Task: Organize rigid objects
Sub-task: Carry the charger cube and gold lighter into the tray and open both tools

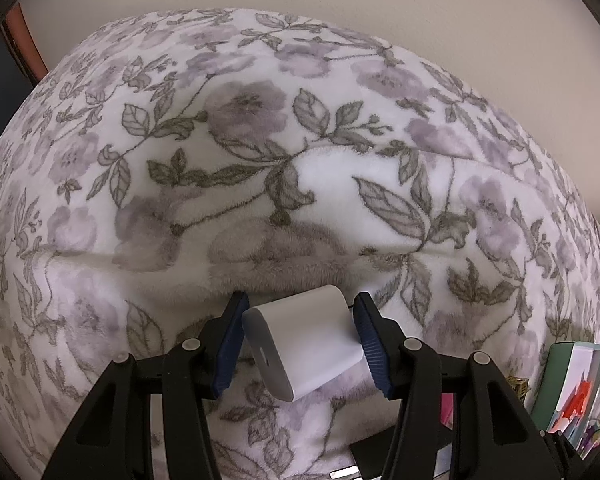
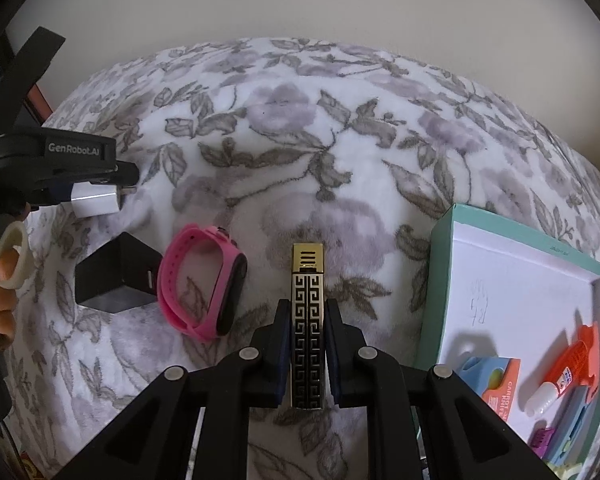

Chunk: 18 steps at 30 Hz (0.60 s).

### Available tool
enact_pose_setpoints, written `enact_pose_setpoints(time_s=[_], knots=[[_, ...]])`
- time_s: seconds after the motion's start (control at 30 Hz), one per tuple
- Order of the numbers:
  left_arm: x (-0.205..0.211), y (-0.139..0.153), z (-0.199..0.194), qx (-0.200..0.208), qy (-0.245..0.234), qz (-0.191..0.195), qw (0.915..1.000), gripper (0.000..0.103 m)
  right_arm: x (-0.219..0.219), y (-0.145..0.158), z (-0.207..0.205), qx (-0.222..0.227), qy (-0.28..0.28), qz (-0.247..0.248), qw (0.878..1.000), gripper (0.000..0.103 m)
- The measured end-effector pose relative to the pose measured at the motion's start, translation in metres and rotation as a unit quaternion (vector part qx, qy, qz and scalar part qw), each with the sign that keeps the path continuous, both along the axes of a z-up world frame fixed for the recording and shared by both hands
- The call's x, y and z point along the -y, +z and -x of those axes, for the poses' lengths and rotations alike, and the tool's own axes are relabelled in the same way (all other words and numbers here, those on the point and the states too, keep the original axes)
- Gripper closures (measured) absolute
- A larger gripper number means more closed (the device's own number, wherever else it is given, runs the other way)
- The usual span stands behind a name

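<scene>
Where frames cut off — box [image 2: 500, 240], black charger [image 2: 112, 276] half-legible.

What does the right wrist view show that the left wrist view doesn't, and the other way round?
Only the right wrist: right gripper shut on the gold patterned lighter, pink smartwatch, black charger.
Only the left wrist: a close look at the left gripper clamping the white charger.
Both: floral blanket, teal box, and that white charger, seen from the side in the right view.
</scene>
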<state>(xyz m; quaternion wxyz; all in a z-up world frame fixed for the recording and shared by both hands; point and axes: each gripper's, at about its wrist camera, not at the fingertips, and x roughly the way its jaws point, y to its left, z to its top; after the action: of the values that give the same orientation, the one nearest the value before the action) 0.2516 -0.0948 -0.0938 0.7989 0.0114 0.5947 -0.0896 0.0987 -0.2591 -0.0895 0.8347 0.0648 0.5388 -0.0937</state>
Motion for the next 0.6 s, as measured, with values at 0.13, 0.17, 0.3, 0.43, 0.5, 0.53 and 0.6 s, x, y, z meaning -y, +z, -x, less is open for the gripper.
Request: enact_pose_setpoints(time_s=[0.13,0.17,0.3,0.43,0.5,0.53,0.6], knots=[[-0.002,0.004,0.000,0.000,0.003,0.003,1.0000,0.047,0.001,0.004,0.001,0.007,-0.005,-0.007,1.000,0.087],[-0.003,0.007,0.000,0.003,0.004,0.004,1.0000,0.047,0.003,0.007,0.002,0.011,-0.007,-0.011,1.000,0.087],[-0.009,0.025,0.001,0.019,0.010,0.011,0.9997,0.047,0.008,0.019,0.007,0.022,-0.017,-0.012,1.000,0.087],[-0.007,0.049,0.011,0.038,0.007,0.017,0.9991,0.047,0.012,0.043,0.017,0.036,-0.028,-0.012,0.999,0.087],[-0.002,0.064,0.020,0.051,0.002,0.017,0.9986,0.047,0.015,0.057,0.024,0.045,-0.035,-0.009,0.998,0.087],[0.001,0.071,0.026,0.055,-0.002,0.019,0.9983,0.047,0.016,0.064,0.028,0.050,-0.038,-0.008,0.998,0.087],[0.009,0.083,0.034,0.061,-0.011,0.023,0.9978,0.047,0.022,0.083,0.040,0.063,-0.050,-0.005,0.997,0.087]])
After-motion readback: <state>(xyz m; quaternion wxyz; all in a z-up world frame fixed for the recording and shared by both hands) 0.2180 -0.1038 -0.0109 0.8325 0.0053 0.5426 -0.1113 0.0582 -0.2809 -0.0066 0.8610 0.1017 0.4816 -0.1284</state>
